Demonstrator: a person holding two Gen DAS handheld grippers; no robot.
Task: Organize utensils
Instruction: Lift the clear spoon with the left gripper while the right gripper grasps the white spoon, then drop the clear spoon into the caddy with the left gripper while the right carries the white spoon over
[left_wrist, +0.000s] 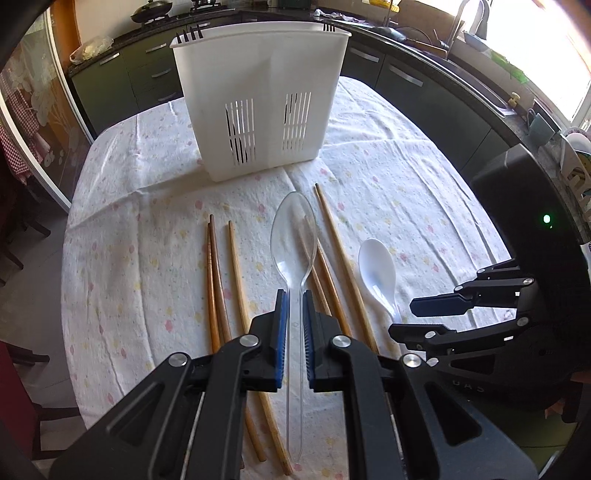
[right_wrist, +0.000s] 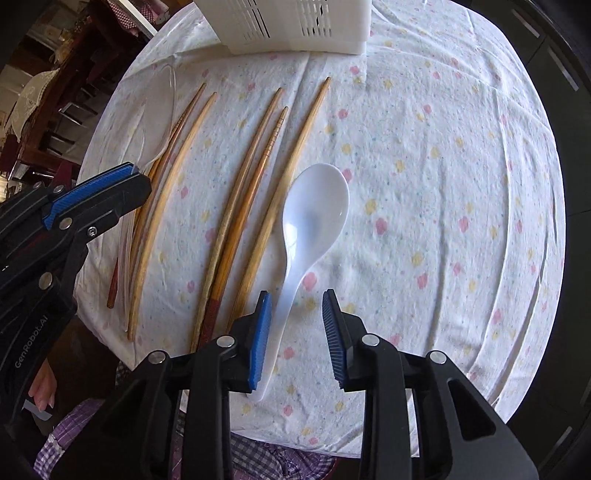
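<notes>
My left gripper (left_wrist: 294, 295) is shut on the thin handle of a clear plastic spoon (left_wrist: 293, 236), whose bowl points toward the white slotted utensil caddy (left_wrist: 262, 99) at the table's far side. My right gripper (right_wrist: 297, 299) is open, its pads either side of the handle of a white plastic spoon (right_wrist: 314, 210) lying on the cloth; the left pad touches or nearly touches the handle. Several wooden chopsticks (right_wrist: 255, 177) lie side by side on the cloth between the two spoons and to the left of the clear one (left_wrist: 236, 280). The right gripper also shows in the left wrist view (left_wrist: 417, 317).
The round table carries a white flowered cloth (right_wrist: 443, 184). Dark fork tips (left_wrist: 190, 35) stick up from the caddy's left compartment. Dark kitchen cabinets (left_wrist: 424, 88) and a counter with a sink run behind the table. A chair (left_wrist: 14, 398) stands at the left.
</notes>
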